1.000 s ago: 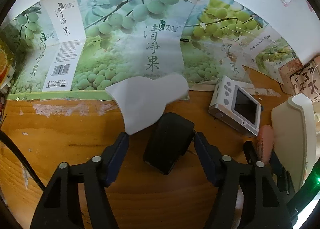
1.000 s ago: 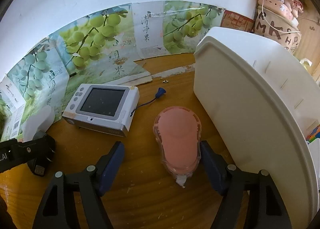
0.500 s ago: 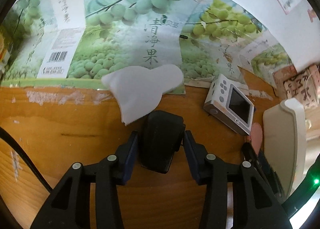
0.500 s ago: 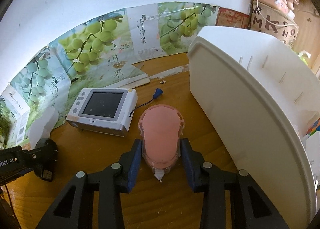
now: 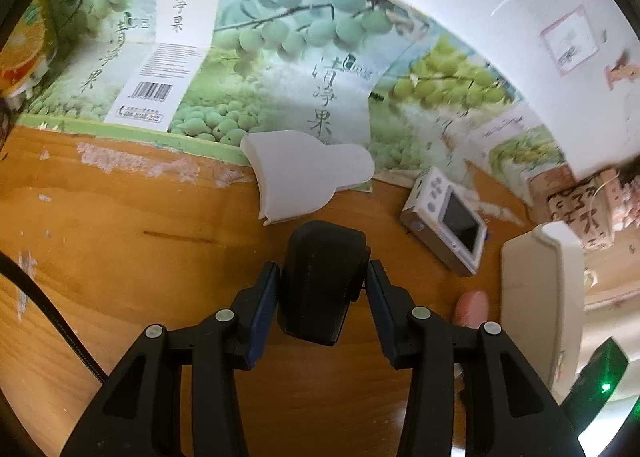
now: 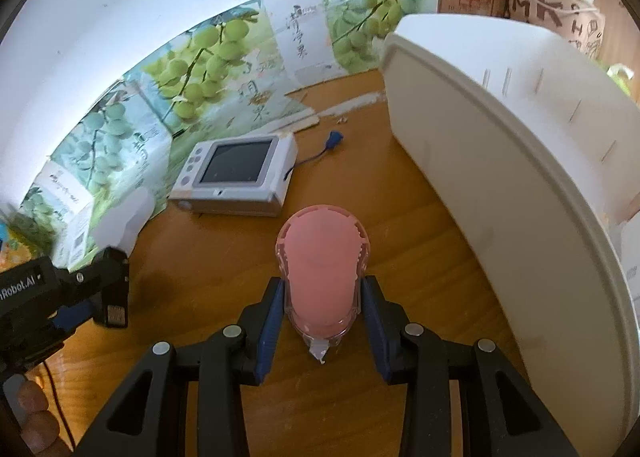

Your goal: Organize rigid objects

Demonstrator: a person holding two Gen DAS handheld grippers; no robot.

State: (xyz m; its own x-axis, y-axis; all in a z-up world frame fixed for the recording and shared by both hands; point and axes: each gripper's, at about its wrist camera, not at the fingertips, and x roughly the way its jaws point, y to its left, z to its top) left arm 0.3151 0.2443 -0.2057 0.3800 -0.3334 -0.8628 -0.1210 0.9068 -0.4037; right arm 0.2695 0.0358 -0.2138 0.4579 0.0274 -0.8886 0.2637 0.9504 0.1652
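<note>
My left gripper is shut on a black plastic block, held a little above the wooden table. My right gripper is shut on a pink correction-tape dispenser, lifted off the table. The left gripper with the black block also shows in the right wrist view at the left edge. The pink dispenser shows in the left wrist view at the right.
A white plastic piece lies just beyond the black block. A small white device with a screen sits in the middle. A tall white organiser stands at the right. Printed fruit cardboard lines the back wall.
Both grippers went from open around their objects to shut on them. Both objects have since risen off the table, and the left view has tilted.
</note>
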